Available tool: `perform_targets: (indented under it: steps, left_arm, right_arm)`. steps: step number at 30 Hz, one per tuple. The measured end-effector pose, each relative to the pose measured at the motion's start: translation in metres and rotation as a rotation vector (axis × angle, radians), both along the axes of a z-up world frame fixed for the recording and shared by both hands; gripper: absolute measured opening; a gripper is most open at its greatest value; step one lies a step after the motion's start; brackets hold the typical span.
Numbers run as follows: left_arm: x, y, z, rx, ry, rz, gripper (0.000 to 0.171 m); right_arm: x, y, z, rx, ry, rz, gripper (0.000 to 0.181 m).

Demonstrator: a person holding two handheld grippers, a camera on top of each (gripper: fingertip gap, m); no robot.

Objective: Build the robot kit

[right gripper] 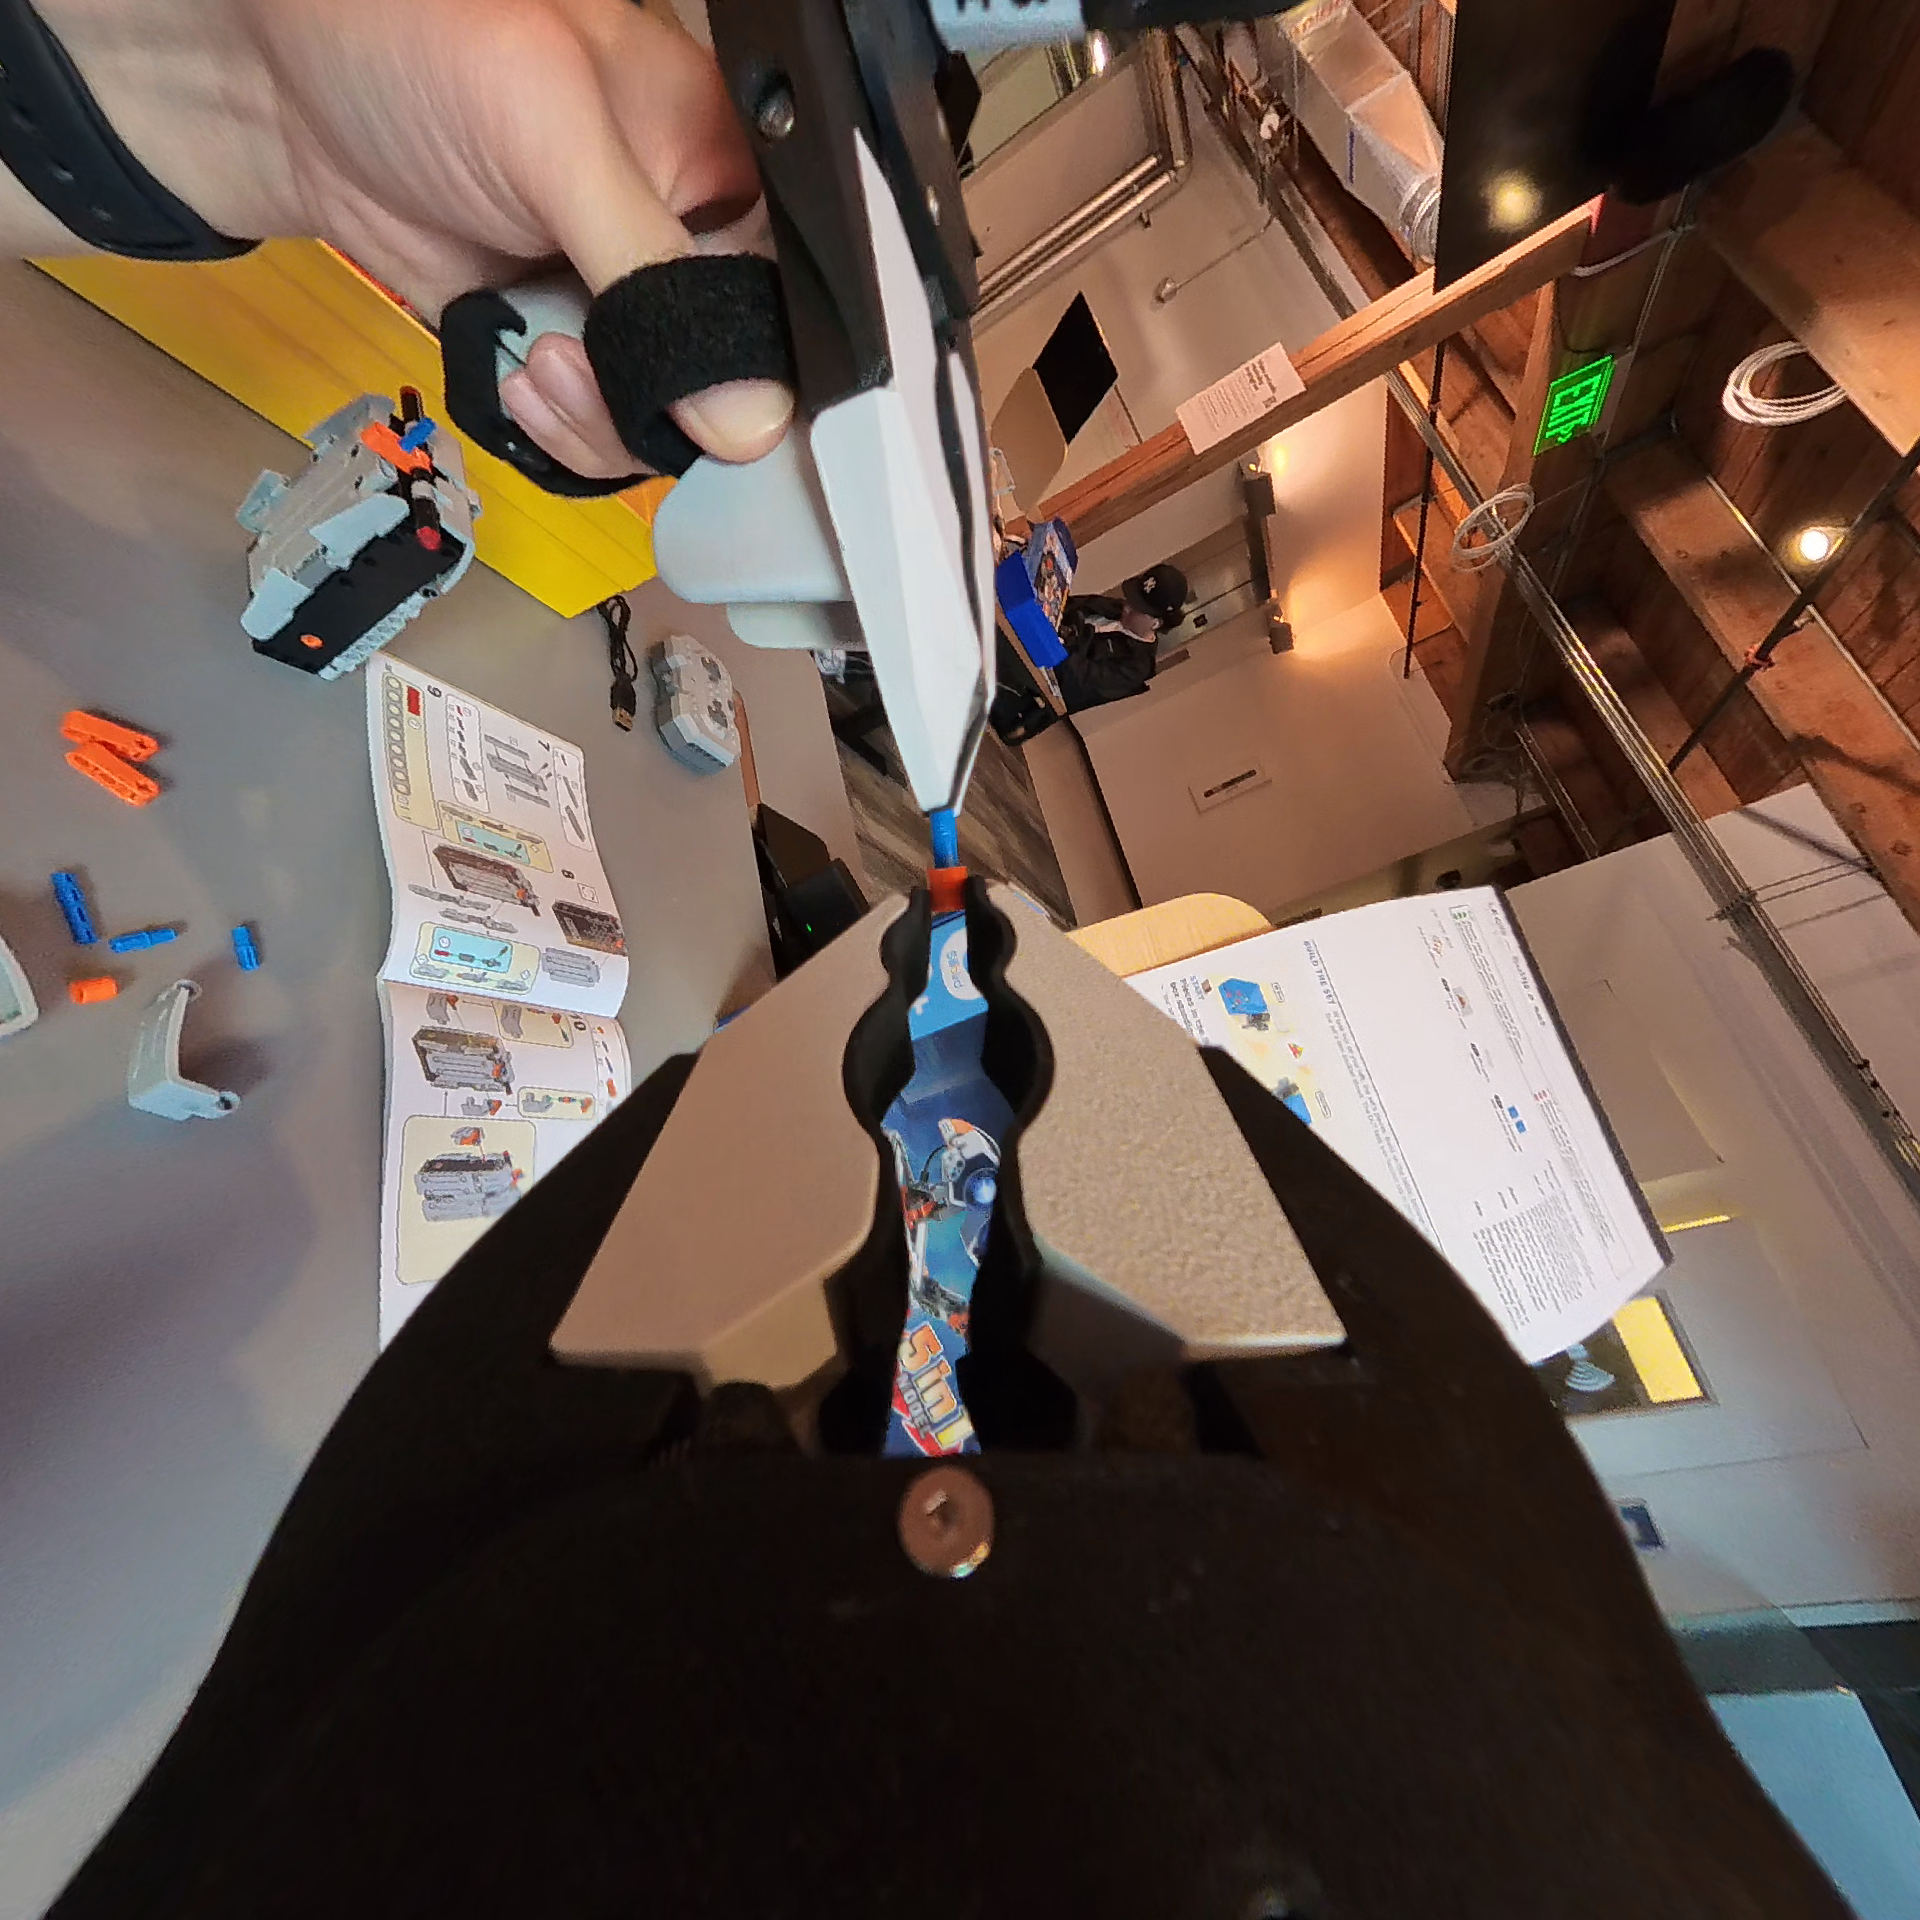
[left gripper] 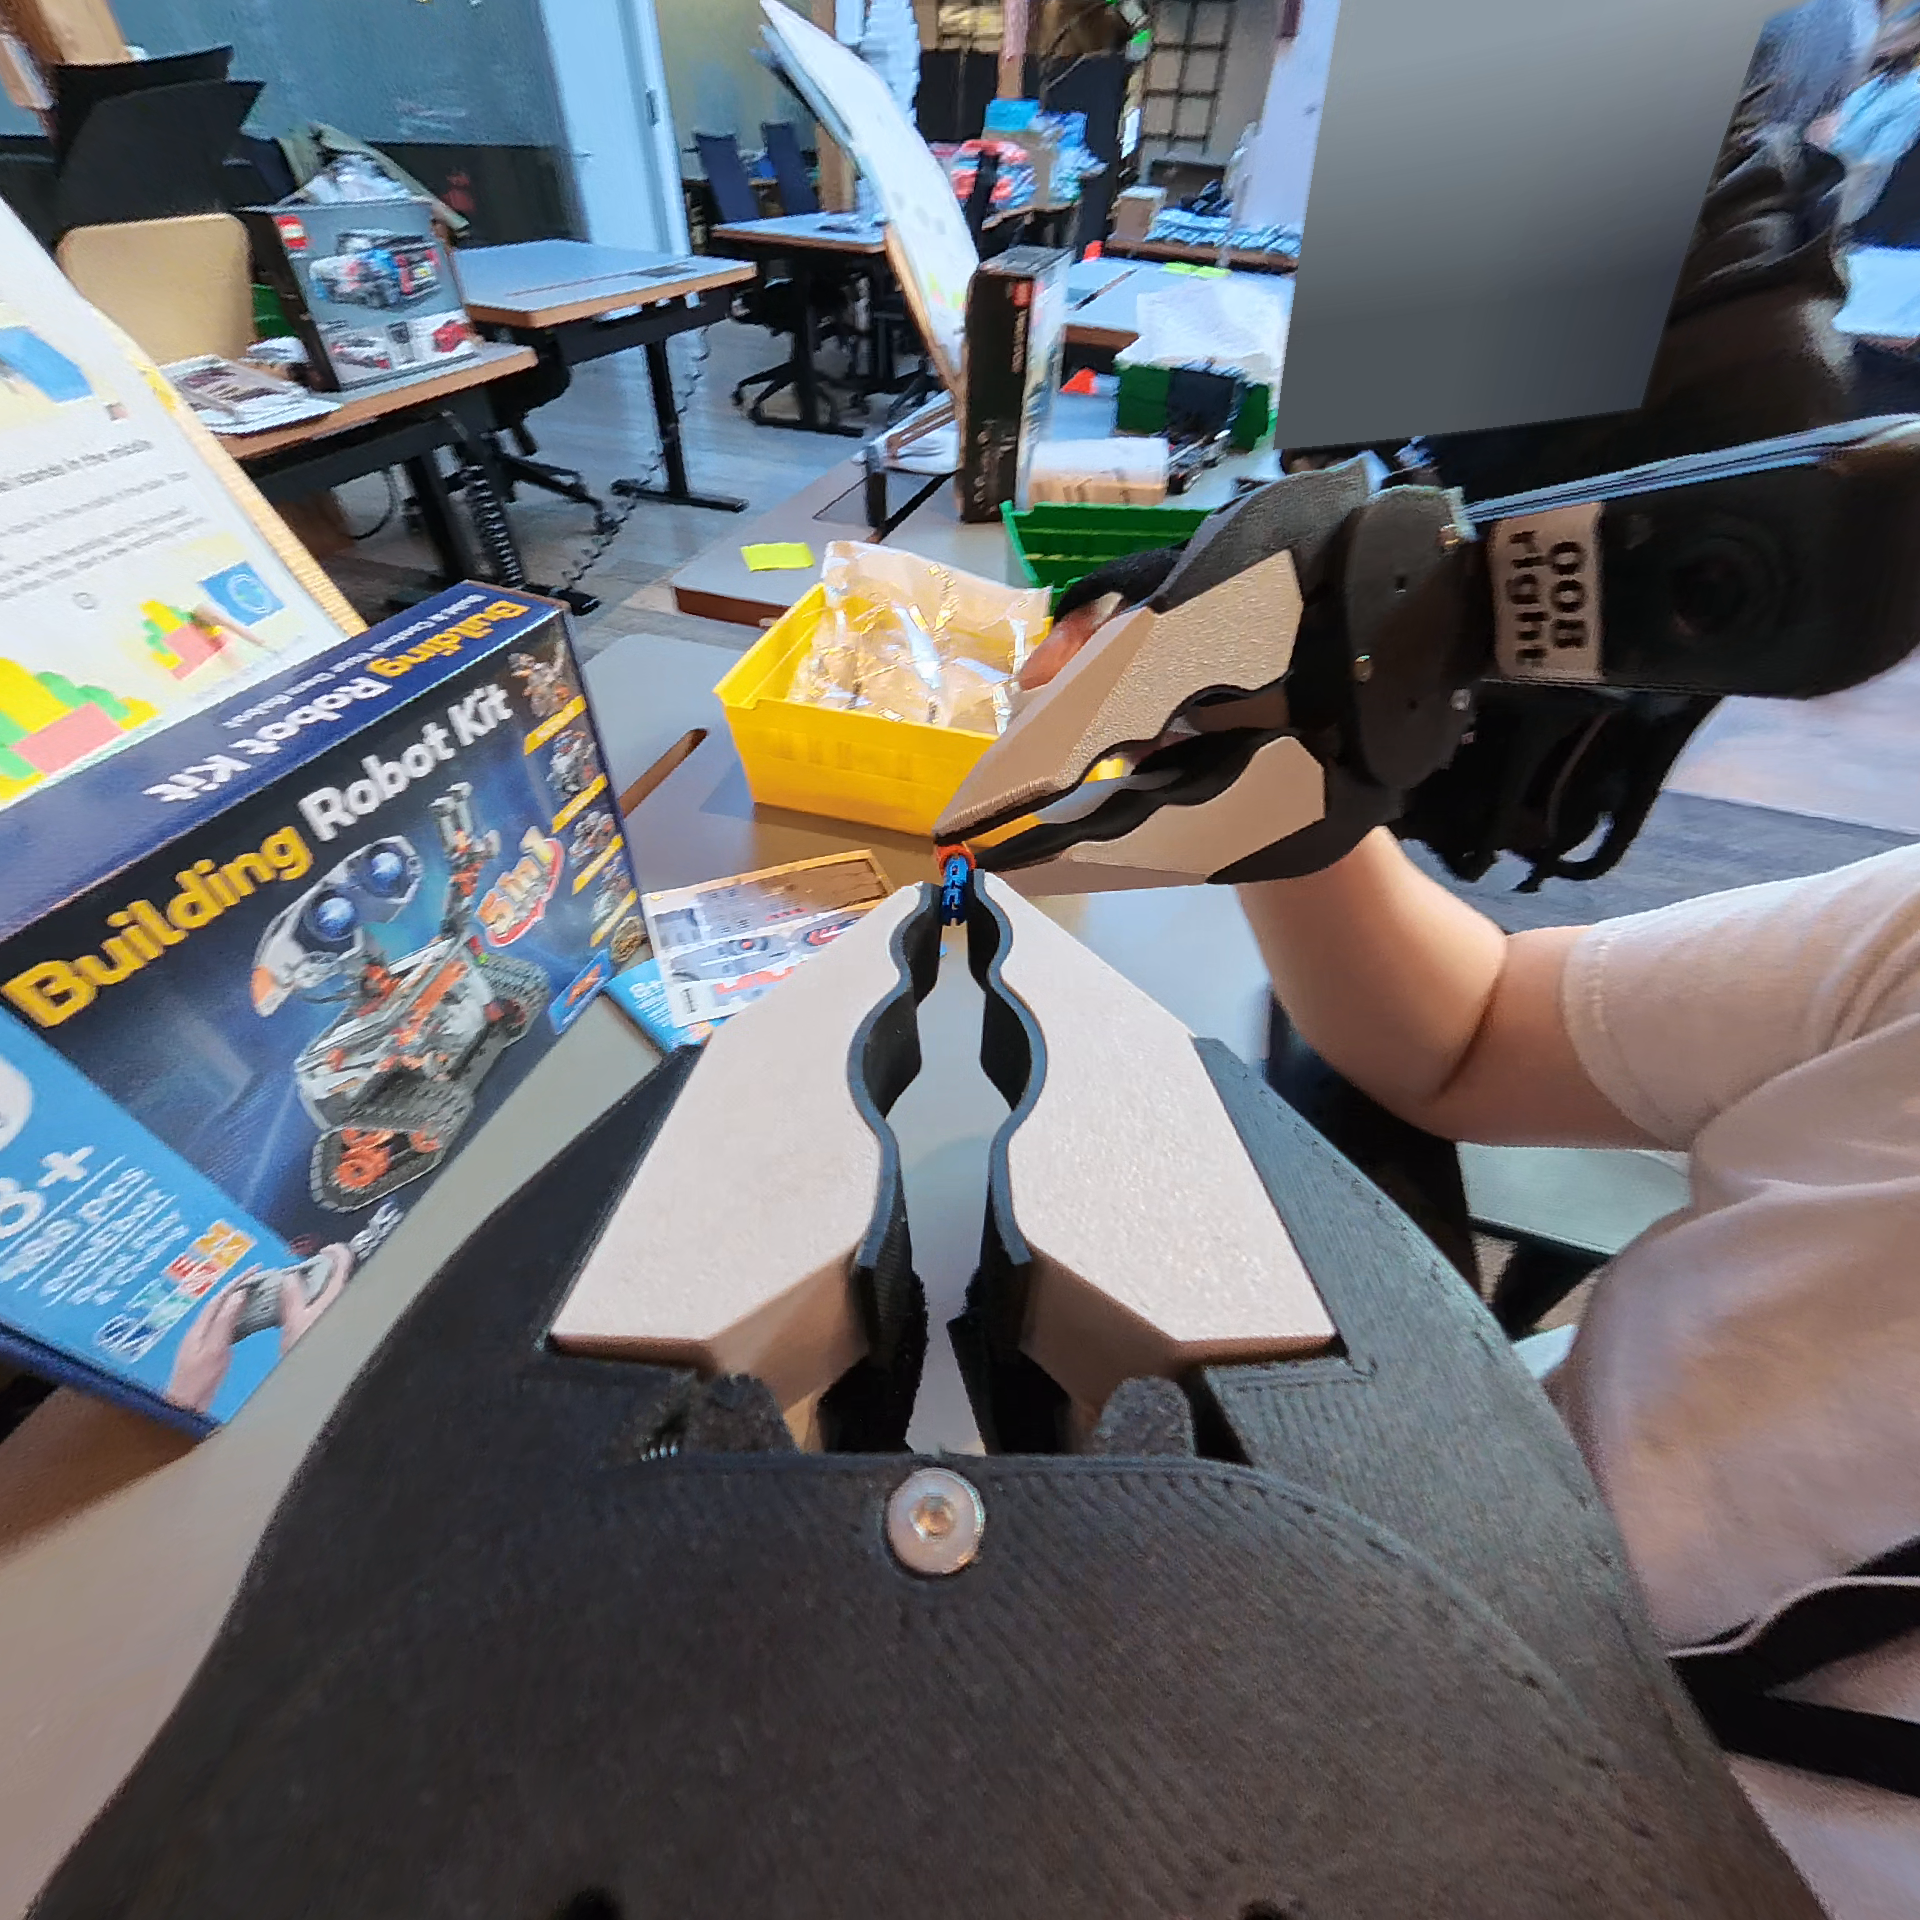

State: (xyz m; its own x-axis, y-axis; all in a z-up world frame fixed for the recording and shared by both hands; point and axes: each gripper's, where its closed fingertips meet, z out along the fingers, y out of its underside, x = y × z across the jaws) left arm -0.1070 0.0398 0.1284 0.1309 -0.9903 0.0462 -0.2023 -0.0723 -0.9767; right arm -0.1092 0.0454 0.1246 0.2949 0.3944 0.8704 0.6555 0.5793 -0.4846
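I have my left gripper [left gripper: 954,902] pinched nearly shut on a small blue pin [left gripper: 954,900], held above the grey table [left gripper: 665,686]. My right gripper [right gripper: 943,891] comes in from the right, jaws closed on the orange bush [right gripper: 943,886] sitting on that pin's end. To the left lies the robot kit box [left gripper: 312,935]; beyond, a yellow bin [left gripper: 831,748]. An open instruction booklet [right gripper: 488,935] rests on the table.
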Motion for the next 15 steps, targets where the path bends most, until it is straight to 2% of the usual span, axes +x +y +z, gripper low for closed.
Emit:
perform_targets:
  steps: [15]
  left_arm:
    - [0.001,0.018,-0.010,0.133,0.107,0.188,0.003]
  right_arm:
    - [0.000,0.020,-0.011,0.020,-0.040,-0.144,0.004]
